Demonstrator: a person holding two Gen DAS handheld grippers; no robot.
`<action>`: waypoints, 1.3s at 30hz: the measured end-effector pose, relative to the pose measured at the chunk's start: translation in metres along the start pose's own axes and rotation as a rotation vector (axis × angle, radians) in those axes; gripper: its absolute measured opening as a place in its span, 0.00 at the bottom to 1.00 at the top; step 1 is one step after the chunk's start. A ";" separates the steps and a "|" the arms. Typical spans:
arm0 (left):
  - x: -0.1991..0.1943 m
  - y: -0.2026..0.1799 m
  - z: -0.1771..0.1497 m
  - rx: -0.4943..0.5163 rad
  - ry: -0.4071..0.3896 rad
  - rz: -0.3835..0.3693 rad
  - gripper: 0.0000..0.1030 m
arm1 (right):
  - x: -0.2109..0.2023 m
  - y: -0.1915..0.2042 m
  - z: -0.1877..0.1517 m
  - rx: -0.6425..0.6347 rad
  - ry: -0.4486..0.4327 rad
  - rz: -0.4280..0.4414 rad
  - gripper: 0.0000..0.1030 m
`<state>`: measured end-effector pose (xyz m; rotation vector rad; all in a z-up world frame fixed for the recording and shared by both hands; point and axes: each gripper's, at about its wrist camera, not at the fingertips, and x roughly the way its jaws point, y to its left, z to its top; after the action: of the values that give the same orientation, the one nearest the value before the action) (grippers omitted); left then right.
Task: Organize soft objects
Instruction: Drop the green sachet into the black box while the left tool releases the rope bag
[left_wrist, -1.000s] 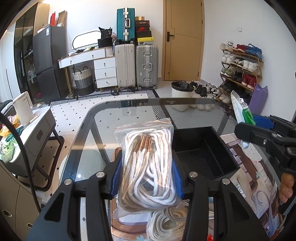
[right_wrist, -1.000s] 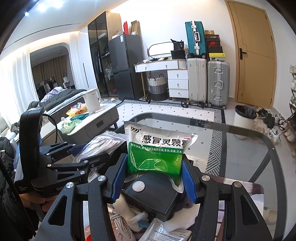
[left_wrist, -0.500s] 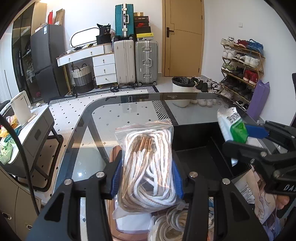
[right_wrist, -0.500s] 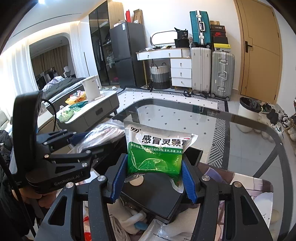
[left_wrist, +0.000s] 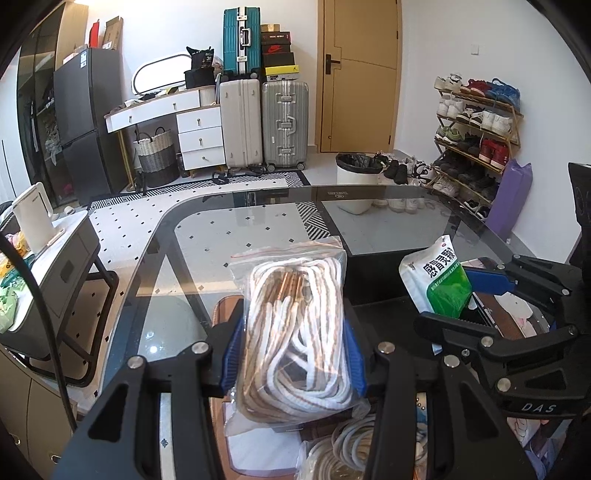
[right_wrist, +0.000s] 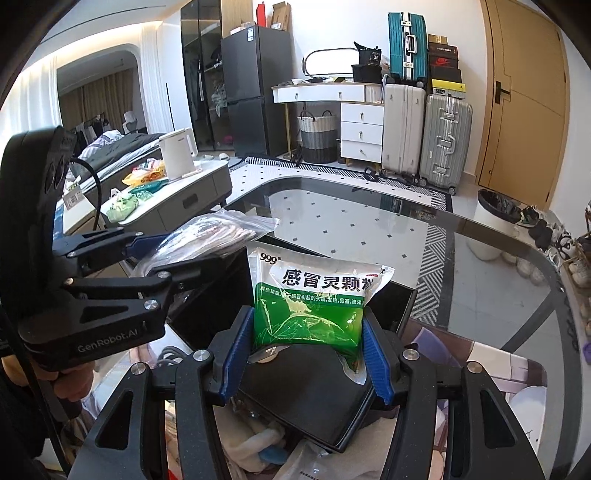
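My left gripper is shut on a clear zip bag of white and tan rope and holds it above the glass table. My right gripper is shut on a green and white medicine pouch. In the left wrist view the pouch and the right gripper sit to the right, over a black open box. In the right wrist view the left gripper with its bag is on the left.
The glass table carries a second bag of cord, a brown tray and a patterned mat. A black lid, cloth and packets lie below the right gripper. A grey side cabinet stands left of the table.
The right gripper with the pouch has moved left, closer to the left gripper and over the black box. The left gripper has kept hold of the rope bag and shifted slightly.
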<state>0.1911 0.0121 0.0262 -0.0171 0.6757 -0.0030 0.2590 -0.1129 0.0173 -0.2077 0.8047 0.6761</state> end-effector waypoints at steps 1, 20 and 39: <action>0.000 0.001 0.000 0.001 -0.001 -0.001 0.44 | 0.000 0.000 0.000 -0.002 0.002 -0.003 0.54; -0.001 0.001 0.003 0.001 0.002 -0.032 0.44 | -0.002 0.012 -0.001 -0.053 -0.009 -0.029 0.79; -0.006 -0.021 0.005 0.036 0.033 -0.070 0.69 | -0.053 -0.007 -0.022 -0.004 -0.061 -0.071 0.86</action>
<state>0.1895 -0.0089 0.0343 -0.0062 0.7072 -0.0830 0.2238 -0.1527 0.0398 -0.2169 0.7342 0.6140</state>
